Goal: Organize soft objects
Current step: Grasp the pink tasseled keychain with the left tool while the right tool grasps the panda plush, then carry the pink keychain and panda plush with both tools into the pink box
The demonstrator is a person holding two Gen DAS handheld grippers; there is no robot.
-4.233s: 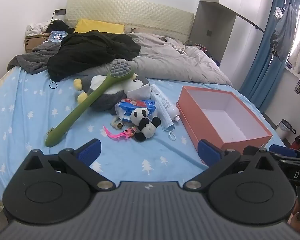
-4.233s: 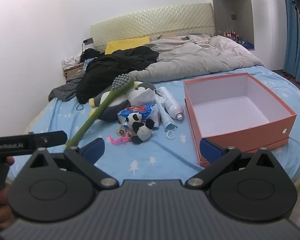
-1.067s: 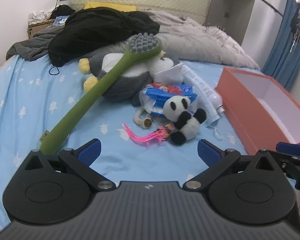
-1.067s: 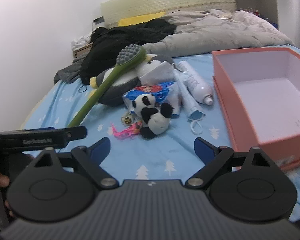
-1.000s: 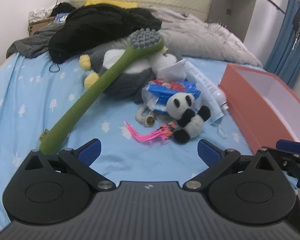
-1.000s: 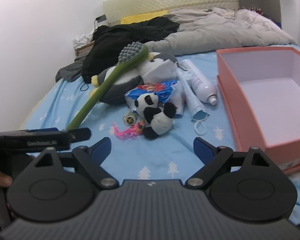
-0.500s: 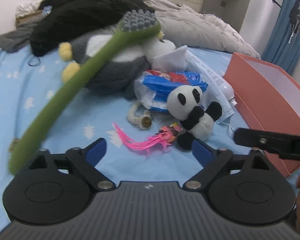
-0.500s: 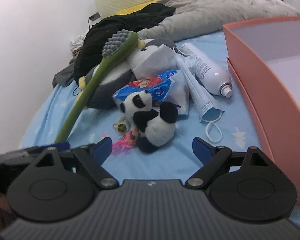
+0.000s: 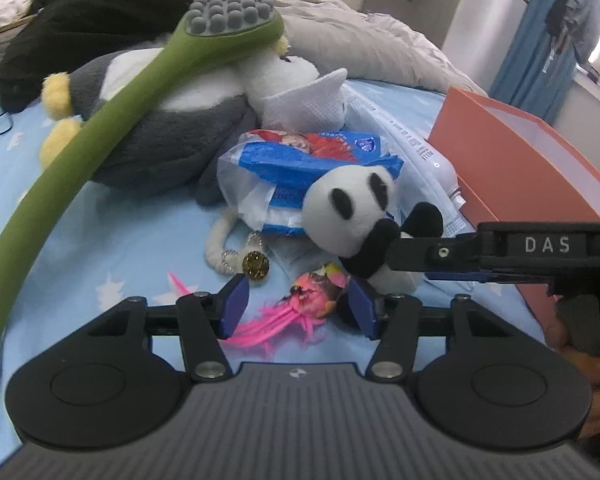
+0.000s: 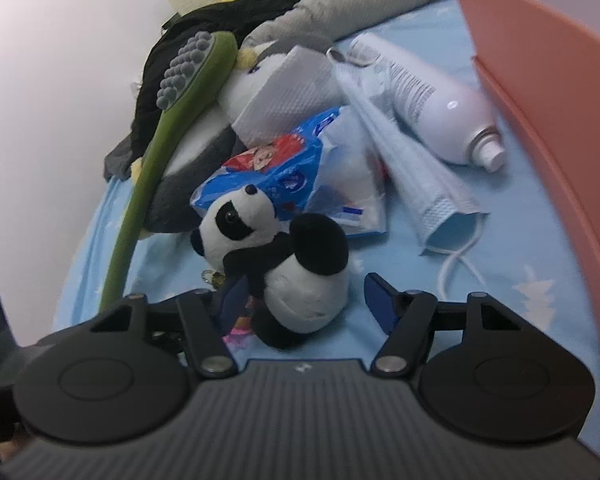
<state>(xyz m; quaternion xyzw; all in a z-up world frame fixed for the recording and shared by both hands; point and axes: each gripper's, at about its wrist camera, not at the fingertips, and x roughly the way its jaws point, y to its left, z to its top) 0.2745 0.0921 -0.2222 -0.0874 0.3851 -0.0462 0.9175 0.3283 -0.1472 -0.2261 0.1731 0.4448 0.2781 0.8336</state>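
A: Which step is this?

B: The pickup, I'd say. The right tongs (image 10: pixel 302 294) stand wide around the small black-and-white plush panda (image 10: pixel 278 256) lying on the blue star-print bed sheet (image 10: pixel 520 248), not yet gripping. Next they need to close on its belly, then carry it to the open orange cardboard box (image 10: pixel 548 80).

A: And the left tongs (image 9: pixel 296 306)?

B: Also wide, straddling a pink feathered toy (image 9: pixel 300 308). Only that view shows the feathers clearly, plus the box's white inside; the right view shows the blue face mask (image 10: pixel 420 168) and white spray bottle (image 10: pixel 436 108) better
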